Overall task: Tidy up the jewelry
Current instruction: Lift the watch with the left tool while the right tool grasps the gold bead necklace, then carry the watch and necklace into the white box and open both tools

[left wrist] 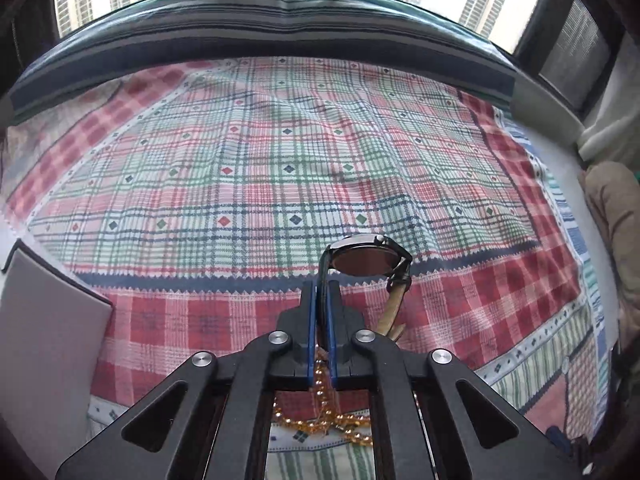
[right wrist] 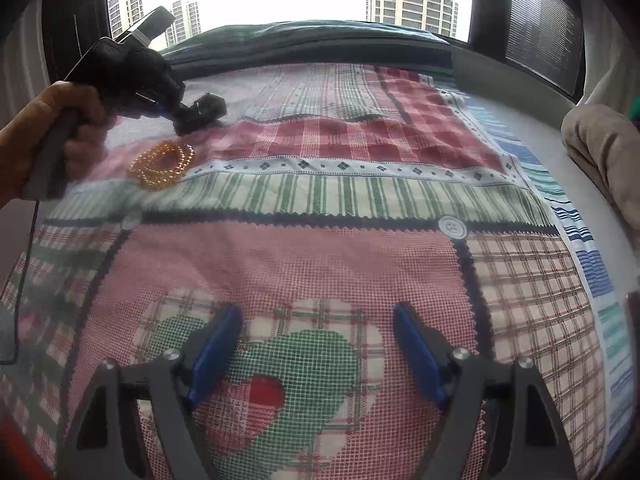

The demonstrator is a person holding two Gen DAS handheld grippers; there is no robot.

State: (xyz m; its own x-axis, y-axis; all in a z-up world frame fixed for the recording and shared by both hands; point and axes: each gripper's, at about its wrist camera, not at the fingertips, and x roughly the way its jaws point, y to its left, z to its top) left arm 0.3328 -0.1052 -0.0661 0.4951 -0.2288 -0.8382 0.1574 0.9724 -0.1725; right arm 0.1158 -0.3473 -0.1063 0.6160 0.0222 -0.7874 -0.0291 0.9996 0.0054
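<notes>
in the left wrist view the left gripper (left wrist: 323,292) sits at lower centre with its blue pads (left wrist: 331,320) pressed together on the dark strap of a wristwatch (left wrist: 366,258). the watch stands just above the fingertips, tilted so its round back faces the camera: a dark case with a smooth, reddish-brown reflective back plate, a small crown on the upper rim, and a tan strap (left wrist: 394,312) hanging down on the right side of the fingers. one strap end runs down between the pads. below the gripper, at the bottom centre of the frame, a strand of amber beads (left wrist: 344,420) lies in loops on the patchwork cloth (left wrist: 240,168), small round golden-orange beads strung close together. a grey flat box lid (left wrist: 44,320) shows at the left edge.

in the right wrist view the right gripper (right wrist: 316,352) is at the bottom, its blue pads (right wrist: 216,344) spread wide with only the cloth's heart patch (right wrist: 304,360) showing between them. at upper left a hand (right wrist: 52,132) grips the handle of the left gripper, blurred, and the beads lie just below it in a coiled heap. the watch is a dark blurred shape at that gripper's tip. a pale button (right wrist: 452,227) sits on the cloth right of centre.
</notes>
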